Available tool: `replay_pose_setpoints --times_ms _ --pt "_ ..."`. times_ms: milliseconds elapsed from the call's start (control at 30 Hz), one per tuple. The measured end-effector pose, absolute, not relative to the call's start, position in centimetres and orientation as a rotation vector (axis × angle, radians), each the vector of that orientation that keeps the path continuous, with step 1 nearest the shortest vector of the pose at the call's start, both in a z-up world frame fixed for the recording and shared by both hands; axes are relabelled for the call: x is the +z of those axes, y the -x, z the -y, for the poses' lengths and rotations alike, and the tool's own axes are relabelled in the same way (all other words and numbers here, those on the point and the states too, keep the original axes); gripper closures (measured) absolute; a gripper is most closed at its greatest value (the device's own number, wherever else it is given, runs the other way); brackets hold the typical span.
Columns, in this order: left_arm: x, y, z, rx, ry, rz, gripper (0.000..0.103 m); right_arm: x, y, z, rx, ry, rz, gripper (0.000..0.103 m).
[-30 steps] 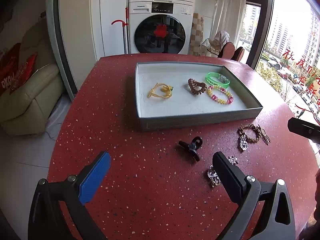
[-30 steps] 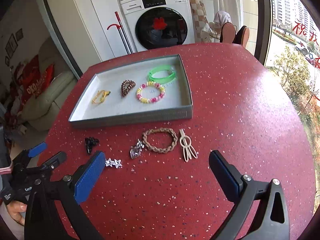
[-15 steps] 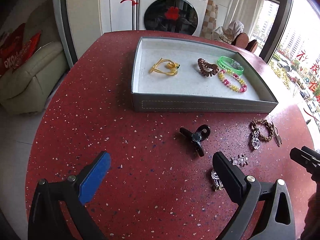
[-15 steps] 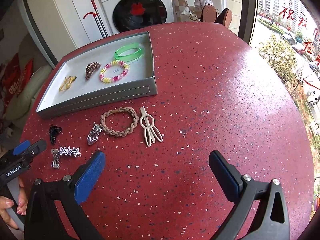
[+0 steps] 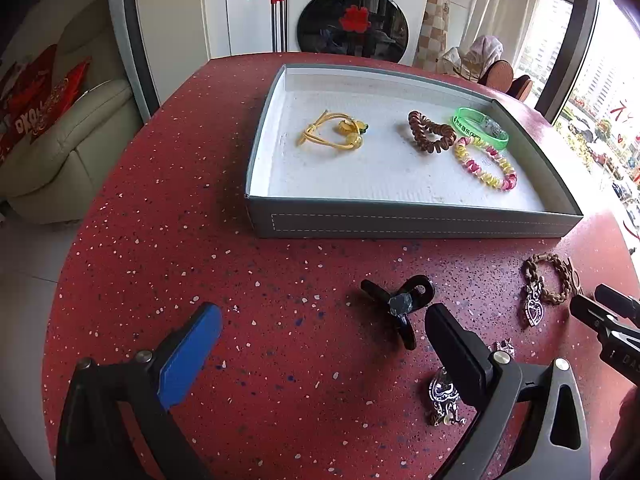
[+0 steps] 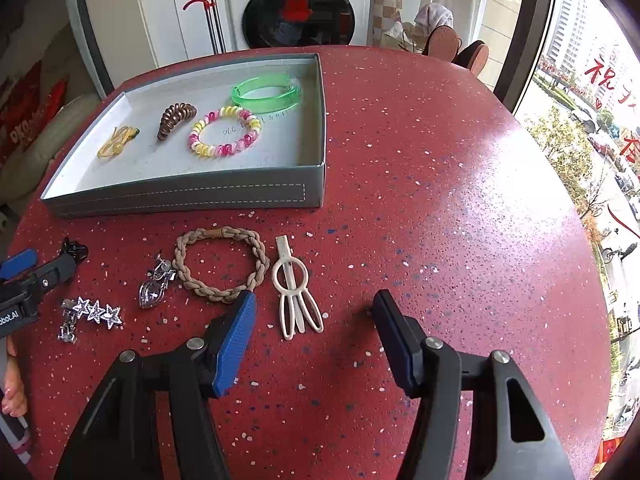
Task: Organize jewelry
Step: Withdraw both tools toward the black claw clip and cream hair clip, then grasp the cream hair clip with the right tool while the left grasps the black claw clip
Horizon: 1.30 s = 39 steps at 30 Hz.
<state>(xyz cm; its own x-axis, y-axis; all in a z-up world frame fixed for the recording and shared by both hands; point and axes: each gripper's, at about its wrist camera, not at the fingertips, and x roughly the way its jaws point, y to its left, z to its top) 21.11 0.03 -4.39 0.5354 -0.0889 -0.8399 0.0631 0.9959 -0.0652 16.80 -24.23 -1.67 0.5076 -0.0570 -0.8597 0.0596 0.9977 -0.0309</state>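
A grey tray (image 5: pixel 408 225) (image 6: pixel 192 196) on the red table holds a yellow tie (image 5: pixel 332 136), a brown coil (image 5: pixel 430 132), a green band (image 6: pixel 266 92) and a pink-yellow coil bracelet (image 6: pixel 224 132). On the table lie a black claw clip (image 5: pixel 404 304), a braided brown band (image 6: pixel 220 264), a cream hair clip (image 6: pixel 294 288), a silver heart pendant (image 6: pixel 154 286), a star clip (image 6: pixel 96 312) and a silver charm (image 5: pixel 442 394). My left gripper (image 5: pixel 320 328) is open, the black clip just beyond its right finger. My right gripper (image 6: pixel 314 316) is open, lowered around the cream clip's prongs.
The table's round edge runs close on the left in the left wrist view and on the right in the right wrist view. A washing machine (image 5: pixel 352 20), a sofa (image 5: pixel 60 140) and chairs (image 6: pixel 456 46) stand beyond the table. Windows are at the right.
Both grippers have come down and forward toward the table. The right gripper's fingers have narrowed and now flank the cream hair clip. The left gripper has neared the black claw clip.
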Motion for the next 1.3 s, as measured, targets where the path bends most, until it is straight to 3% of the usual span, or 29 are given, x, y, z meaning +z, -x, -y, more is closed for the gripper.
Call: replay_pose_setpoints --times_ms 100,267,467,600,1300 --pt "-4.6 -21.3 0.1 -0.106 0.038 -1.002 0.0 -1.6 -17.4 23.9 -0.062 0.003 -1.03 0.041" --pt "-4.5 -21.5 1.0 -0.11 0.012 -0.987 0.001 -1.4 -18.0 23.2 -0.041 0.014 -1.021 0.059" --pt "-4.2 -21.4 1.7 -0.126 -0.04 -0.968 0.023 -1.2 -17.9 22.7 -0.026 0.019 -1.021 0.082" --pt "-4.0 -21.3 1.7 -0.131 -0.049 -0.958 0.049 -1.2 -17.8 22.9 -0.049 0.026 -1.018 0.082" --pt "-0.5 -18.9 -0.4 -0.246 0.005 -0.892 0.049 3.0 -15.2 23.8 -0.001 -0.094 -0.95 0.082"
